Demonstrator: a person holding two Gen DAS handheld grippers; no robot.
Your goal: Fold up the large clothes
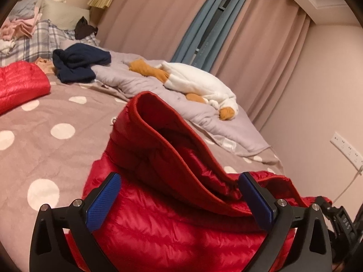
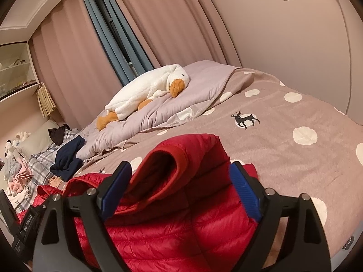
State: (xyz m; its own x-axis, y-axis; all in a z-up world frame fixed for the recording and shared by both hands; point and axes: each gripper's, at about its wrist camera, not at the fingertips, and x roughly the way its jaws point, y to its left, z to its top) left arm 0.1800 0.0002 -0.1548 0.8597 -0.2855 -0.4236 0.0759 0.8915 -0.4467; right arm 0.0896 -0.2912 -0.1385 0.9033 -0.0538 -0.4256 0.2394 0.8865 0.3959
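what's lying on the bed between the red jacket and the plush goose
Only bare polka-dot bedspread and rumpled lilac quilt separate the red jacket from the plush goose, per the right wrist view.

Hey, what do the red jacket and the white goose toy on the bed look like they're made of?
Red jacket: looks like thin, glossy nylon or polyester shell over puffy fill, going by the sheen and the narrow quilted channels; down or synthetic fill can't be told.
Goose toy: soft, matte plush, fuzzy white pile with an orange beak and feet.

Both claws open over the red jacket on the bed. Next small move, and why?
Probably draw both claws back off the red puffer jacket. The left claw and right claw stand open, pads off the fabric, and the jacket lies bunched on the bedspread, apparently released.
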